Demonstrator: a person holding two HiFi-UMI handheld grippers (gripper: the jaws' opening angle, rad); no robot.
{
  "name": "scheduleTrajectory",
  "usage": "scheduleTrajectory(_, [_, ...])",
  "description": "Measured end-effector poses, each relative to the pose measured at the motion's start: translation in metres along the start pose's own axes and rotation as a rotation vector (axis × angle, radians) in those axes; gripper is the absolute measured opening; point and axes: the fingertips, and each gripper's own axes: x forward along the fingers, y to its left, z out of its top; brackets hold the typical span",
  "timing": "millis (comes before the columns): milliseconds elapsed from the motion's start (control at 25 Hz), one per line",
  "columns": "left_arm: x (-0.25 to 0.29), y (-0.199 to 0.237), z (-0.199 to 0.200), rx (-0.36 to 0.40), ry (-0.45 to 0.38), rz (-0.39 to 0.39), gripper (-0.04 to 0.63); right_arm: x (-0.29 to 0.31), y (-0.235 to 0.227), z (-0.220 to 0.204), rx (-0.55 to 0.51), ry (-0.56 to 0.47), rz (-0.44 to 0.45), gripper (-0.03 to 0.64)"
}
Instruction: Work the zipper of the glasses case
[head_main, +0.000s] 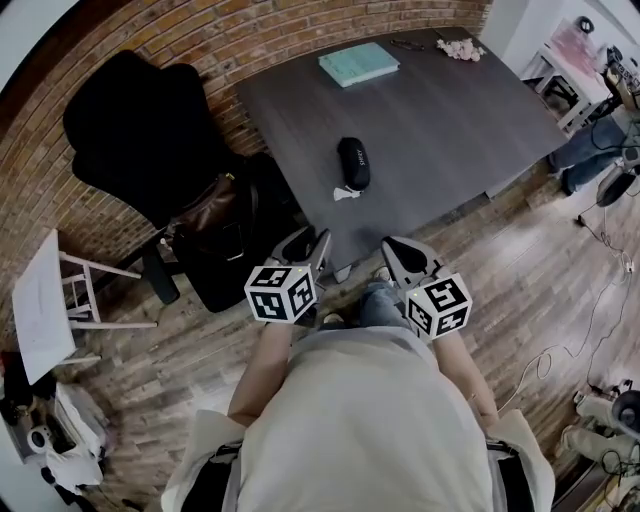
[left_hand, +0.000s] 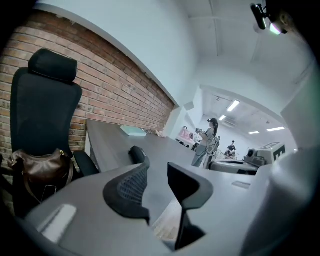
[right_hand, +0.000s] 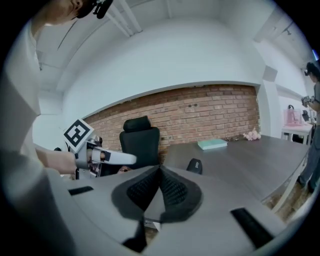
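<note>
left tool (left_hand: 159, 168) is loose w/ nothing btwn its jaws, right tool (right_hand: 160, 169) clenched on nothing, both well short of the glasses case (head_main: 353, 162) lying on the bench (head_main: 450, 120)

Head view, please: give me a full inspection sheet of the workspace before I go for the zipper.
Surface: dark grey table.
Job's things: black glasses case lying toward the table's near edge, with a small white piece at its near end; untouched, and too small to tell the zipper's state.
Clutter: teal book and small pink item at the far edge.
Grippers: left gripper jaws apart, empty; right gripper jaws together, empty; both short of the table.
Cables: thin white cable on the floor at right.
Surroundings: brick wall, black office chair, brown bag, white stool.
</note>
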Motion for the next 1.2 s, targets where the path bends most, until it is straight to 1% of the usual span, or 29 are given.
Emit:
scheduleTrajectory(160, [-0.022,-0.007,-0.004,0.010,-0.022,0.013,0.069,-0.008,0.009,0.000,-0.012,-0.038,-0.009,0.003])
scheduleTrajectory(280, [-0.030,-0.010,-0.006,0.025,-0.022,0.008,0.063,-0.010,0.014,-0.001,-0.012,-0.052,-0.008,0.003])
scheduleTrajectory(520, [-0.035,0.002,-0.003,0.003,-0.027,0.022,0.057,-0.006,0.020,0.004,-0.043,-0.050,-0.012,0.002])
scheduleTrajectory(1200, [-0.030,0.019,-0.001,-0.022,-0.008,0.031,0.037,0.003,0.013,0.012,0.005,-0.073,-0.013,0.002])
